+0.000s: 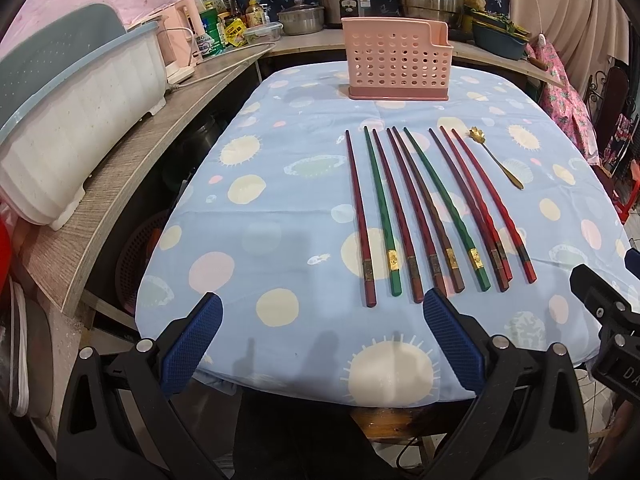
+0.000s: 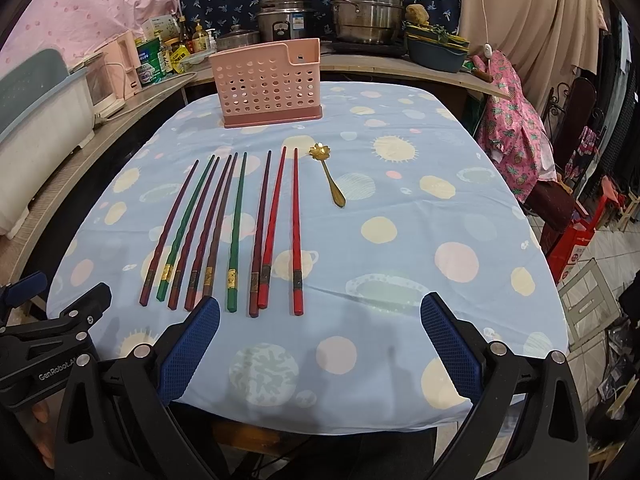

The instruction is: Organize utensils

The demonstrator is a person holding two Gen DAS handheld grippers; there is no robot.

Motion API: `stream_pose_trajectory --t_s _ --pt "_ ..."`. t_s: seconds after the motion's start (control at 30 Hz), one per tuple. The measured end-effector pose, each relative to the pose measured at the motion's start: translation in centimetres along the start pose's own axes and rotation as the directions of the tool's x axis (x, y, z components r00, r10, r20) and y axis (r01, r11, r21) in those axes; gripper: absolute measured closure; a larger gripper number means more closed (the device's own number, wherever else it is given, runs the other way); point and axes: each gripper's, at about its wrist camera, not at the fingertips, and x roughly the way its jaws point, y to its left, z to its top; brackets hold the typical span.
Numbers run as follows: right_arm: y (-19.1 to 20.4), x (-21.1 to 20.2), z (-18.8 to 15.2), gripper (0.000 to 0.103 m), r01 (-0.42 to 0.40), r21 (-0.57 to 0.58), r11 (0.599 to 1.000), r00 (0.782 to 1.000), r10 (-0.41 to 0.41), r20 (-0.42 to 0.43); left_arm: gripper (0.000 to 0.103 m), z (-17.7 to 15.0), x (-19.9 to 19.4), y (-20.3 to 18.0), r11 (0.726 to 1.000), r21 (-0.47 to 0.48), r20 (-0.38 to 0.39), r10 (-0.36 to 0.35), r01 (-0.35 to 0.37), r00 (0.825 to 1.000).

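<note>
Blue-padded left hand-held gripper (image 1: 322, 312) and right hand-held gripper (image 2: 320, 314) gape wide, empty, near the chopsticks (image 1: 420, 216).

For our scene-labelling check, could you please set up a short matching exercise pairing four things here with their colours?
Things:
1. holder
2. spoon
3. gripper pads
4. steamer pot

Colours:
A. gold
B. silver
C. pink
D. blue

Pairs: 1-C, 2-A, 3-D, 4-B
</note>
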Motion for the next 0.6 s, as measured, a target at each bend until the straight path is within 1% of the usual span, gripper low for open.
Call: stream_pose_trajectory --t_s 0.03,0.3,0.33,0.6 --pt "-0.50 0.60 0.06 0.007 -0.001 0.000 1.000 1.000 0.001 0.000 0.007 0.00 0.00 0.00 1.000 0.000 0.000 0.000 0.000 1.000" --pt "-0.43 1.01 0.07 0.007 -0.001 0.000 1.000 1.000 0.001 0.000 0.007 -0.30 0.03 0.15 1.000 -0.008 -0.001 -0.004 0.004 1.000" --pt "-0.36 0.49 -0.06 0.007 -0.001 0.000 1.000 1.000 0.001 0.000 0.007 -0.34 -0.02 0.15 1.000 -0.010 -0.001 -0.005 0.005 1.000" --pt "-0.36 0.50 -0.10 0.007 -0.002 -0.001 1.000 1.000 0.002 0.000 0.007 -0.41 -0.08 0.14 1.000 -0.013 -0.003 -0.009 0.009 1.000"
